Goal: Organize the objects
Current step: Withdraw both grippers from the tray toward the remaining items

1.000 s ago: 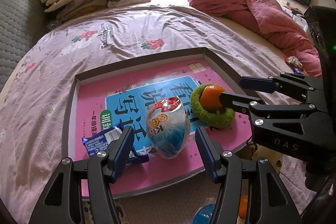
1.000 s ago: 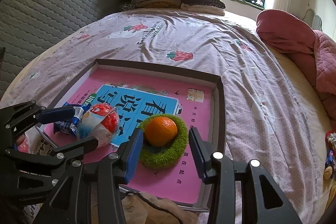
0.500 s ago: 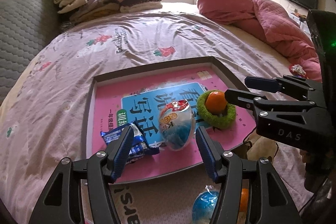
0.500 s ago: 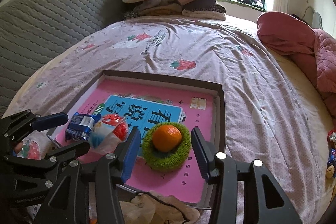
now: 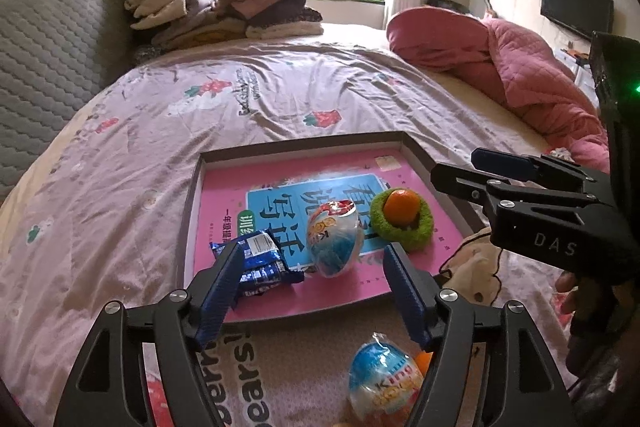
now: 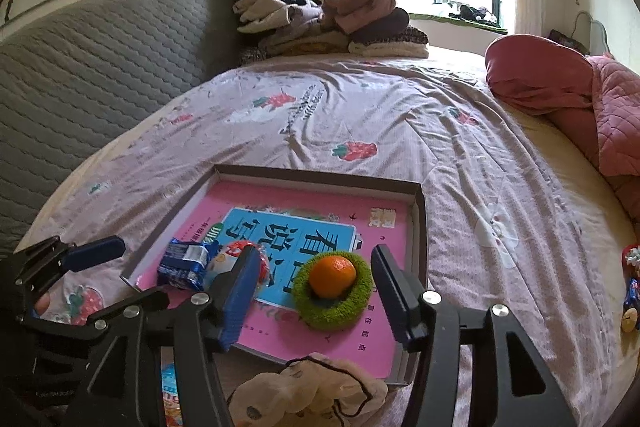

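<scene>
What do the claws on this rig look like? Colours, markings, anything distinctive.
Both claws are matte black angular frames with triangular cut-outs and silver round screw heads. Each finger ends in a blue ribbed pad. The right claw, seen from the left wrist view, carries "DAS" lettering on its body and a green light on the housing behind. The left claw looks identical. A bare fingertip shows; no sleeves visible.

On the bed [image 5: 120,187] lies a tray [image 5: 192,195] holding, left to right, a snack packet [image 5: 260,259], a wrapped egg [image 5: 332,239], and an orange [image 5: 402,207] in a ring [image 5: 424,227].
</scene>
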Available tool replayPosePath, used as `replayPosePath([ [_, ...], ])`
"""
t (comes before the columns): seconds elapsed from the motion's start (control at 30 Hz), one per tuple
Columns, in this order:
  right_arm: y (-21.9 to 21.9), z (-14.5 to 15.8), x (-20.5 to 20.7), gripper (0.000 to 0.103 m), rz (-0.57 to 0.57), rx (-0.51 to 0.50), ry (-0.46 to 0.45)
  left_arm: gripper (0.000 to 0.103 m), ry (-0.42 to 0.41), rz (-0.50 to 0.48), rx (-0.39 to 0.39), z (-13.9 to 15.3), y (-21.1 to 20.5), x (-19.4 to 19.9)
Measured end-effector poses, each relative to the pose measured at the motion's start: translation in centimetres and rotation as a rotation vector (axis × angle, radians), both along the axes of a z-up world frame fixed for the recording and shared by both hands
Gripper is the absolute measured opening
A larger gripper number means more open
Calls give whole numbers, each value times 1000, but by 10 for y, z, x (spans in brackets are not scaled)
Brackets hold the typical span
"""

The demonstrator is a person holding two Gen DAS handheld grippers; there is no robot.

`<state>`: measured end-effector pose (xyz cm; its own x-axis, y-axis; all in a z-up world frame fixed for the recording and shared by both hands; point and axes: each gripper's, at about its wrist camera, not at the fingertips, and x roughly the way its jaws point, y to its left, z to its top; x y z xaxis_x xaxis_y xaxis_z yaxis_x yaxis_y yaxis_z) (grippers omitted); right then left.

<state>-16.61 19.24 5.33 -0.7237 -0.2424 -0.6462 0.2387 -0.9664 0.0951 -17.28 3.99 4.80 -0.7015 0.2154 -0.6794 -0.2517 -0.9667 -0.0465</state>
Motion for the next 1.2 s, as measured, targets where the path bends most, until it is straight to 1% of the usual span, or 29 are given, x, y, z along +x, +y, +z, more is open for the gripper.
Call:
replayPosePath([
  [0.17, 1, 9, 12, 57, 5, -8, 28, 73, 17, 2, 10, 8, 0, 11],
  [0.3, 5, 16, 23, 57, -13, -15, 57, 73, 37, 11, 18, 14, -2, 21],
  [0.63, 19, 29, 42, 58, -44, -84, 109, 74, 77, 17, 15, 29, -3, 43],
  [0.73, 21, 34, 47, 58, -45, -98, 126, 74, 86, 21, 17, 31, -4, 47],
  [0.93, 21, 39, 57, 61, -41, -94, 156, 74, 91, 29, 17, 33, -6, 55],
  [1.2, 21, 36, 70, 61, -22, -101, 158, 74, 84, 26, 4, 31, -1, 62],
])
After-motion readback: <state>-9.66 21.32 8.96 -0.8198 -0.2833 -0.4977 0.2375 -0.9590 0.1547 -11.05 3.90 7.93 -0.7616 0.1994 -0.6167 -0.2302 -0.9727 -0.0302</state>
